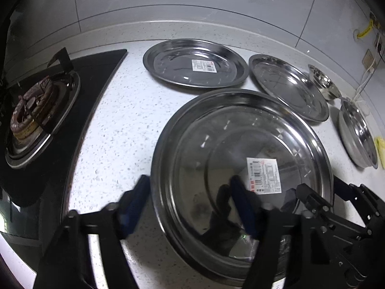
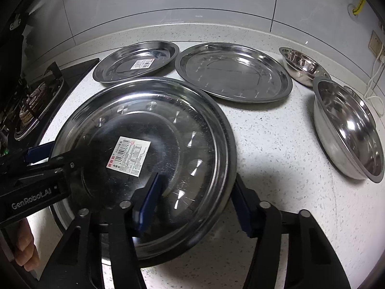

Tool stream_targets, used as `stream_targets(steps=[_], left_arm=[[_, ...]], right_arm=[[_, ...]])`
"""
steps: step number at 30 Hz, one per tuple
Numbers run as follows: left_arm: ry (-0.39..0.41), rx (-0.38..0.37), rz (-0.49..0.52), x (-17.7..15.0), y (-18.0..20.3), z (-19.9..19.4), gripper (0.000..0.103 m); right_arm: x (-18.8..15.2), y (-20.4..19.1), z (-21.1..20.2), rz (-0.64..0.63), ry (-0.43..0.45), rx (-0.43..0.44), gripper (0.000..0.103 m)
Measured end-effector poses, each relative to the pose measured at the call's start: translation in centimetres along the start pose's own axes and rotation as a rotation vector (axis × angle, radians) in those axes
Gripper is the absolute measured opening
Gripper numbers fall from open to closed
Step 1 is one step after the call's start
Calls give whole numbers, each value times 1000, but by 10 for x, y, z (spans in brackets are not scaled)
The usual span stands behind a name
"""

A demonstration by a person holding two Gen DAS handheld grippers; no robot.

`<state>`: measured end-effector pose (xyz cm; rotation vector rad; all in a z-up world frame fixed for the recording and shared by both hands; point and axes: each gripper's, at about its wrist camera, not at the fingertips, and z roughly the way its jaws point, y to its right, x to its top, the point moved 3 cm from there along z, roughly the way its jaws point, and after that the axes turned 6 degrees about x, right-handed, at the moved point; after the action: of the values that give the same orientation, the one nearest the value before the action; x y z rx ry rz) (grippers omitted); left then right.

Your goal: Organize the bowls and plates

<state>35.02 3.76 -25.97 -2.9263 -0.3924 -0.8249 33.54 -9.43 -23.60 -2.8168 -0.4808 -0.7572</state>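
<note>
A large steel plate with a paper label lies nearest on the speckled counter, and a second rim shows just under it. My left gripper straddles its left rim, one blue pad outside and one inside; the pads do not clamp it, so it stands open. My right gripper straddles the right rim the same way and is also open. Behind lie a labelled plate, a plain plate, a small bowl and a larger bowl.
A black gas stove borders the counter on the left. The tiled wall runs along the back. White cables hang at the far right by the bowls. A person's hand shows at the lower left.
</note>
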Motion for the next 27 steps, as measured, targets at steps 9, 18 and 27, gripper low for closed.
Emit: stream_targets(steps=[9,18,27], left_arm=[[4,36,-58,1,-14,1,27],[-16,21,-108,-9,-19,-7,19],[-22,26,-135,-19,-18,-21,18]], right_arm=[[0,3,-3,-23,17,-16,37],[-5,11,-10,5,4,-19,25],[-11,11,-24,3,9,-16,22]])
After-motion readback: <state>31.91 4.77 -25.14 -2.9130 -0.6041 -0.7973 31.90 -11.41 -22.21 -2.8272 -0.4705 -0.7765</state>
